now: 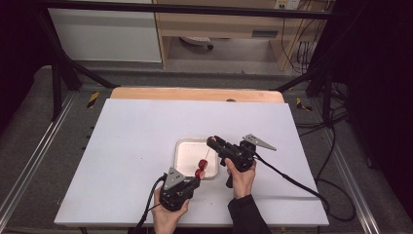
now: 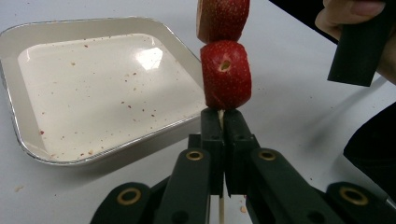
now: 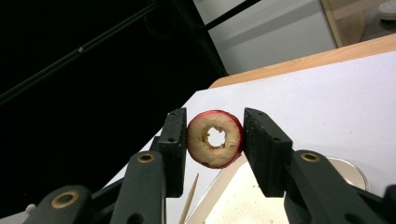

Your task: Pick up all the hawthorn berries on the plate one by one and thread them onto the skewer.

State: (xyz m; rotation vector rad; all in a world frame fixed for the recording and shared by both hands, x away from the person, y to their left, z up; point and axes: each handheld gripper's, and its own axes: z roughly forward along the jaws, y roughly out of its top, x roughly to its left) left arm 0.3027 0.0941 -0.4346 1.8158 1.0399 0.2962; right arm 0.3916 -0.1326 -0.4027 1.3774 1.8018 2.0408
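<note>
High view: white tabletop (image 1: 136, 161), grey floor (image 1: 29, 146) around.

No readable text, label, brand, number or sign is showing anywhere. The only markings are yellow-and-black hazard stripes (image 1: 92, 99), sitting on the frame at about ten o'clock and again at about two o'clock from the worktop (image 1: 146, 126), and they are carrying no words.

Both claws are black with brass-coloured rivets, grey three-cornered top plates and black cables; the right sleeve (image 1: 248, 214) looks black.
</note>
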